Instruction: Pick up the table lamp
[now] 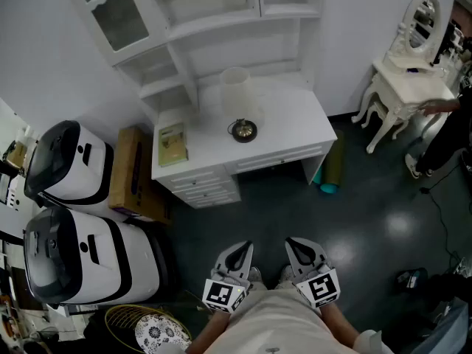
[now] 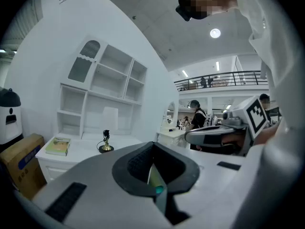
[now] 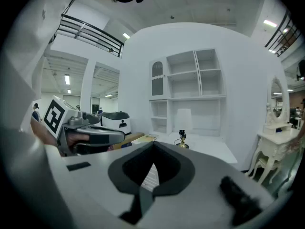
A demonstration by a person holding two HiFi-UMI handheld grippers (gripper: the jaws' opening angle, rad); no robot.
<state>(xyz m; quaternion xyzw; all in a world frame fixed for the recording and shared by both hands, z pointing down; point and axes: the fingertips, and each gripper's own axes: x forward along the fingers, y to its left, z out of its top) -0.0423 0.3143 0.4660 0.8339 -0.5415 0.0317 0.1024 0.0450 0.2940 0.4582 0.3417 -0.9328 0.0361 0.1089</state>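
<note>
Close to the person's body, the left gripper [image 1: 236, 255] and the right gripper [image 1: 304, 252] were side by side, each with its jaws pressed together on nothing. Well ahead of their fingertips, untouched, the table lamp [image 1: 237, 94] stood upright on the white desk [image 1: 295, 124], with a book [image 1: 172, 144] lying further to the fingers' left.

White desk [image 1: 295, 124], drawers in front, open shelf unit [image 1: 221, 21] rising from its back edge. On top: table lamp [image 1: 240, 109], white shade, dark round base, near centre; green-covered book [image 1: 172, 144], flat, at left end, apart from lamp. Dark floor [image 1: 369, 220] beneath: cardboard box [image 1: 133, 172] beside desk's left end; rolled mat [image 1: 332, 169] at its right end.
</note>
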